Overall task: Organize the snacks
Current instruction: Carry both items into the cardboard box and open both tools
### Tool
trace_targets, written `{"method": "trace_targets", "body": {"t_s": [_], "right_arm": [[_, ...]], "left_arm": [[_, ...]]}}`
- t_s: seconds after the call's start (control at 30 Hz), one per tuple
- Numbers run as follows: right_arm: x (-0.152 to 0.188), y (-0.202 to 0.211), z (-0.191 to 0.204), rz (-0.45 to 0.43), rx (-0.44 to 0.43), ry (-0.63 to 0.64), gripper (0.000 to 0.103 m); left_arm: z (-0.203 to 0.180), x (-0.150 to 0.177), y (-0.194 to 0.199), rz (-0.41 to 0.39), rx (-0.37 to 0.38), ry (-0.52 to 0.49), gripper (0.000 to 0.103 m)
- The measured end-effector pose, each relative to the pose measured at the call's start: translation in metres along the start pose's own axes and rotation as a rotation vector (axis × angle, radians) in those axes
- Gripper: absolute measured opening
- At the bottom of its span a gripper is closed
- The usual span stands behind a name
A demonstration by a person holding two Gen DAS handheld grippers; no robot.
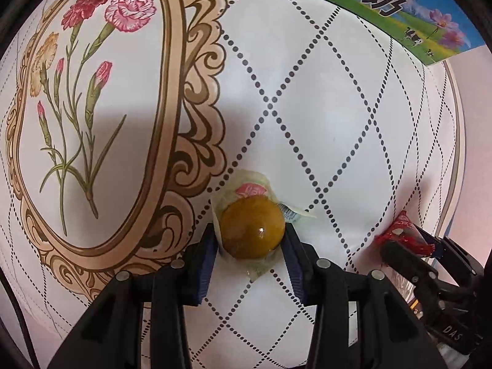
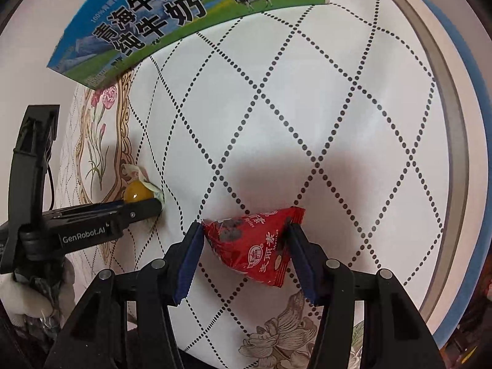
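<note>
Left wrist view, from the left edge: carnation print inside a scrolled tan frame on the table [image 1: 307,117] covering, then white quilted ground crossed by dotted diamond lines. Above, along the top edge, a green-and-blue milk carton [image 1: 424,21] with cows and black lettering. Low centre, left gripper [image 1: 250,241] pointing straight down, blue pads pressed against both sides of the yellow jelly cup [image 1: 252,227], clamped tight on it; clear wrapper spread out around the cup on the table. At the far right, just the tip of the right gripper [image 1: 409,240] clamped on a crumpled end of the red snack packet [image 1: 399,224].

Right wrist view, from the left edge: a white-gloved hand [image 2: 21,295] low in the corner, gripping the black frame marked GenRobot.AI. Next, the left gripper's finger lying across the front of the jelly cup, cup sitting at the edge of the floral frame. Milk carton lying tilted across the upper left. Centre, red snack packet caught between the right gripper's blue pads, held at both ends, one corner hanging lower toward the camera. Whether the packet rests on the table or hangs just above it, impossible to tell. Jelly cup and packet near each other, not touching. At the far right, the curved grey rim of the table.
</note>
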State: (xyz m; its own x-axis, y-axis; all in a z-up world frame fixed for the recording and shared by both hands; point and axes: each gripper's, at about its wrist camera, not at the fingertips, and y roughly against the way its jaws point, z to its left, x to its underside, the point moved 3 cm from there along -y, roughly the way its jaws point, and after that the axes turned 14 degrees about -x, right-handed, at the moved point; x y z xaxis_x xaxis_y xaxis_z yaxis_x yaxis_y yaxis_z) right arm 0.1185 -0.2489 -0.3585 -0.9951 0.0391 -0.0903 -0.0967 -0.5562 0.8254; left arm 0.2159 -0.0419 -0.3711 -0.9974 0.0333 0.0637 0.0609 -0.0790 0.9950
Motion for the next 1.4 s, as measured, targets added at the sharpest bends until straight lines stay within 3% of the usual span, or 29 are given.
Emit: {"method": "trace_targets", "body": {"t_s": [0.2, 0.53, 0.73, 0.9, 1.1, 1.2, 1.4], "right_arm": [[-0.009, -0.013, 0.018, -0.001, 0.02, 0.013, 0.058], [-0.015, 0.029, 0.037, -0.086, -0.118, -0.015, 0.058], [-0.056, 0.079, 0.075, -0.185, -0.193, 0.047, 0.057], [-0.108, 0.121, 0.093, -0.276, -0.207, 0.114, 0.057], [-0.188, 0.139, 0.105, -0.339, -0.155, 0.169, 0.057], [-0.226, 0.117, 0.102, -0.302, -0.121, 0.156, 0.058], [-0.253, 0.076, 0.072, -0.161, -0.061, 0.088, 0.06]], "left_arm": [[-0.022, 0.003, 0.013, -0.029, -0.015, -0.004, 0.038], [-0.021, 0.012, 0.092, -0.138, 0.068, 0.009, 0.038], [-0.026, -0.014, 0.168, -0.258, 0.135, -0.005, 0.038], [-0.011, -0.066, 0.222, -0.346, 0.159, 0.002, 0.038], [0.014, -0.13, 0.226, -0.364, 0.079, 0.038, 0.038], [0.019, -0.163, 0.209, -0.318, 0.026, 0.043, 0.038], [0.015, -0.188, 0.16, -0.238, -0.085, 0.001, 0.039]]}}
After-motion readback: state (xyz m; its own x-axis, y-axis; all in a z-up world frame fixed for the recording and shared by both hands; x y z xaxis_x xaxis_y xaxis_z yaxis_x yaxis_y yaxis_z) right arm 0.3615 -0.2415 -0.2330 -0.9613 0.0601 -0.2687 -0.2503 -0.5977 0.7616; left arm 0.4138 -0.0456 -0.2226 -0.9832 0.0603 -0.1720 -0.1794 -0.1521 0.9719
